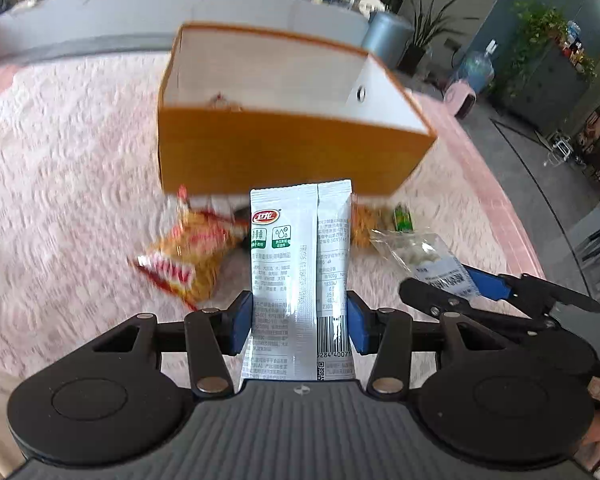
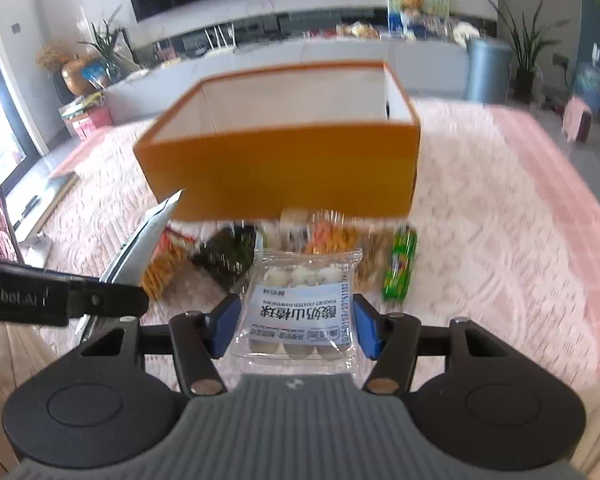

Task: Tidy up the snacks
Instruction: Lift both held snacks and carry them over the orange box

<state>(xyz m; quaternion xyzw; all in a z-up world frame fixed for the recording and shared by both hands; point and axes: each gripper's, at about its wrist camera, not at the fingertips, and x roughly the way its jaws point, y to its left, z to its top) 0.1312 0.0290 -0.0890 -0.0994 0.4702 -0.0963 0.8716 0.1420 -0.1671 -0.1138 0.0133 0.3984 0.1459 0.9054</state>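
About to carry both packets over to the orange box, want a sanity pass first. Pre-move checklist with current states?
1. Left gripper grips the white snack sachet, pads on both edges: ok.
2. Right gripper grips the clear packet of yogurt hawthorn balls, pads on both sides: ok.
3. Orange box open on top, white interior showing: ok.
4. Room left in the box: cannot tell; only a bit of one snack shows above the near wall in the left wrist view.
5. Grippers clear of each other: cannot tell; they are close, contact not visible.
6. Loose snacks, such as the green packet, lie on the cloth before the box, below the held packets: ok.
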